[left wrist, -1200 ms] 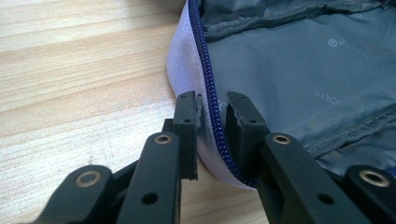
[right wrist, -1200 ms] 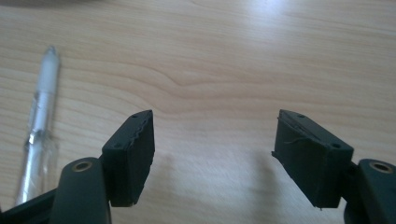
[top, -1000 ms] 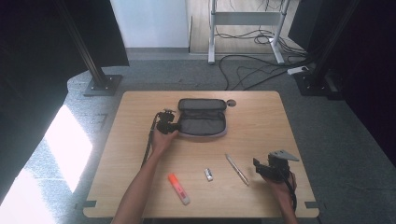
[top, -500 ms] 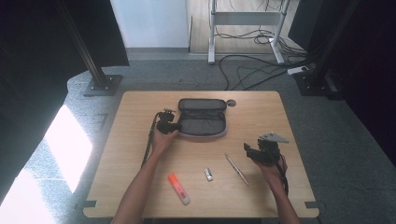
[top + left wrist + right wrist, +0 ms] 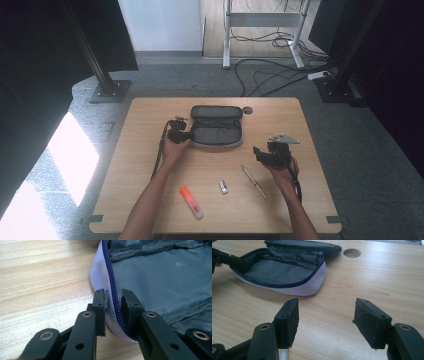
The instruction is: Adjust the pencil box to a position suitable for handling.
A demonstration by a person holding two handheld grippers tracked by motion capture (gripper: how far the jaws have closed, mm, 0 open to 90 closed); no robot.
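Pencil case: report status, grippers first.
Left gripper clamped on the pencil case rim, case open. Right gripper open, empty, jaws just narrowing, above the pen. Nothing between it and the case.

Items on table: 1 pencil case (image 5: 216,126), 1 highlighter (image 5: 192,202), 1 pen (image 5: 253,181), 1 sm. cap-like object (image 5: 223,187); 2 grippers: left (image 5: 181,135), right (image 5: 263,156).
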